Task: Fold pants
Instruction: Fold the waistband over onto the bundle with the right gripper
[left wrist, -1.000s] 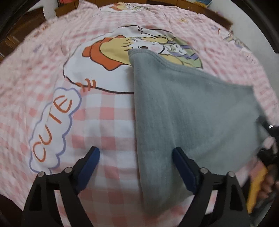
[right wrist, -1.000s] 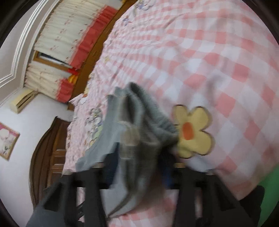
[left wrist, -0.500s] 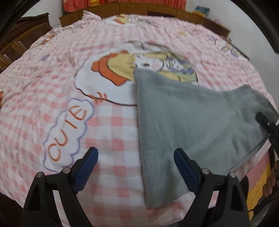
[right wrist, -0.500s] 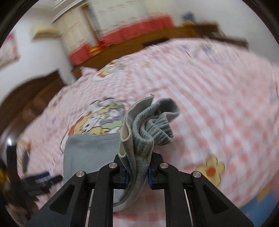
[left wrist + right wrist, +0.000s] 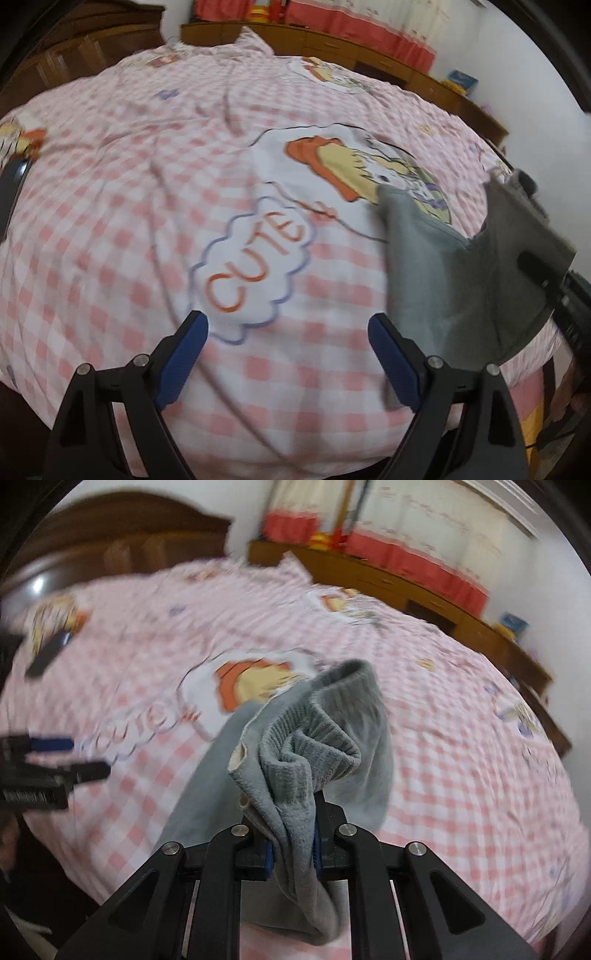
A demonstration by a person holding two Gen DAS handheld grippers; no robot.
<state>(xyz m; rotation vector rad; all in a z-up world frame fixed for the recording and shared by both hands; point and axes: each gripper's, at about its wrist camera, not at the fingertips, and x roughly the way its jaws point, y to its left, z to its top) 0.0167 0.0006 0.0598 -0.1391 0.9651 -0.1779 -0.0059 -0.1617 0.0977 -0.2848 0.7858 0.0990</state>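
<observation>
Grey pants (image 5: 424,266) lie on the pink checked bedspread (image 5: 129,221), one end lifted off the bed at the right. My right gripper (image 5: 291,845) is shut on the bunched ribbed waistband of the pants (image 5: 314,738), holding it up above the bed; it also shows at the right edge of the left wrist view. My left gripper (image 5: 288,354) stands open above the bedspread to the left of the pants, near the "CUTE" print (image 5: 255,266), with nothing between its blue pads. The left gripper (image 5: 55,760) shows at the left of the right wrist view.
A wooden headboard (image 5: 122,542) rises at the far left, and a long wooden cabinet (image 5: 369,62) with red-trimmed curtains runs behind the bed. A dark flat object (image 5: 48,657) lies on the bedspread at far left. The bed's near edge drops away below the grippers.
My right gripper closed on the waistband, rolled upright and lifted the pants' end off the bed. My left gripper drifted left, so the pants now sit at the right of its view.
</observation>
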